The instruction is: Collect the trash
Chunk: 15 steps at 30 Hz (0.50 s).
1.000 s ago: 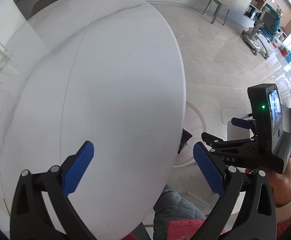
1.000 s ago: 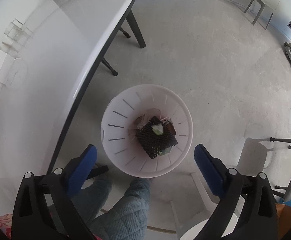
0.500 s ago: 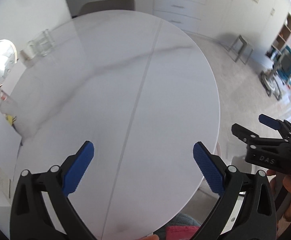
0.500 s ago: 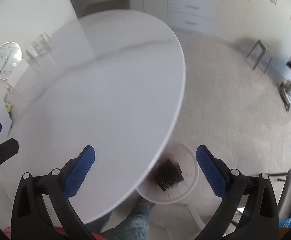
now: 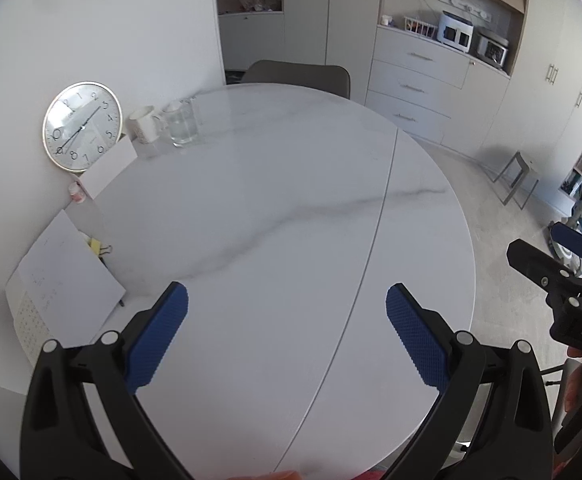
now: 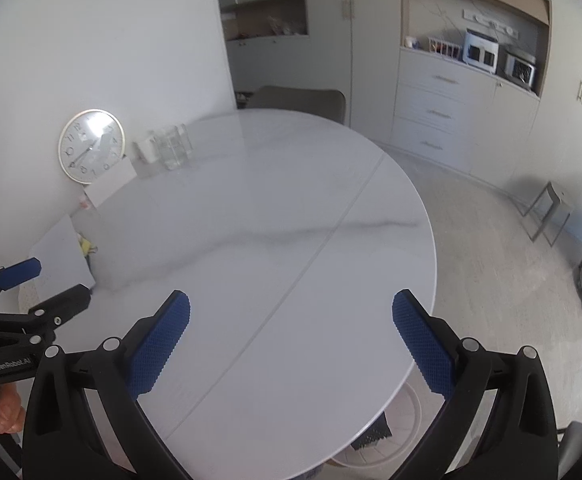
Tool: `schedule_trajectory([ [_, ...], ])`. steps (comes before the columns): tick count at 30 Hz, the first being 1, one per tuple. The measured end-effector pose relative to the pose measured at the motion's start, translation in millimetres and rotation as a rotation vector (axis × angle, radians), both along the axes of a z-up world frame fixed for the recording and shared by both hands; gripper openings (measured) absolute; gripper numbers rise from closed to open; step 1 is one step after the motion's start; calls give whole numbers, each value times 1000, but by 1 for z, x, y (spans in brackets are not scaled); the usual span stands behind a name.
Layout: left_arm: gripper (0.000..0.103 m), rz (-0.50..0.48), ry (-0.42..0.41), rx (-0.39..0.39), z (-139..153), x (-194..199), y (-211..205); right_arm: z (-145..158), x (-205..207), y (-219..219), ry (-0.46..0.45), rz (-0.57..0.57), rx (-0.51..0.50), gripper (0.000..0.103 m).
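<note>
White table (image 6: 251,240) half hides the bin (image 6: 387,436); left tongs (image 5: 287,332) and right tongs (image 6: 291,332) gape empty

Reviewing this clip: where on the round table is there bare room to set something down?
The table is bare from the near edge across the centre seam to the right rim. It is crowded only along the wall: clock, white mug, glass mug, papers.

You can read "DAS" on the right tool (image 5: 579,276), "GenRobot.AI" on the left tool (image 6: 31,292), and hour numerals on the clock (image 5: 82,126) face.
</note>
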State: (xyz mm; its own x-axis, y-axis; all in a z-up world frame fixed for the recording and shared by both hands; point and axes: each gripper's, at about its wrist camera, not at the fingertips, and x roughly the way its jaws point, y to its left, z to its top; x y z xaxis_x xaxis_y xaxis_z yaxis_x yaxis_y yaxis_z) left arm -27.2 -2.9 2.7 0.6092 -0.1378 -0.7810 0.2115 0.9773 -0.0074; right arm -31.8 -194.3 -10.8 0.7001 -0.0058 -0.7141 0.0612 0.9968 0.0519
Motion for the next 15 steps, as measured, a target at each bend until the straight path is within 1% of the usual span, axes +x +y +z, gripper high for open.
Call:
schedule_trajectory([
  [4, 95, 18, -22, -4, 5, 7, 14, 10, 1, 16, -26, 20, -16, 101],
  [9, 95, 37, -27, -23, 4, 11, 24, 7, 1, 23, -28, 24, -21, 101],
  [15, 95, 38, -29, -26, 4, 16, 28, 3, 4, 31, -13, 31, -34, 101],
])
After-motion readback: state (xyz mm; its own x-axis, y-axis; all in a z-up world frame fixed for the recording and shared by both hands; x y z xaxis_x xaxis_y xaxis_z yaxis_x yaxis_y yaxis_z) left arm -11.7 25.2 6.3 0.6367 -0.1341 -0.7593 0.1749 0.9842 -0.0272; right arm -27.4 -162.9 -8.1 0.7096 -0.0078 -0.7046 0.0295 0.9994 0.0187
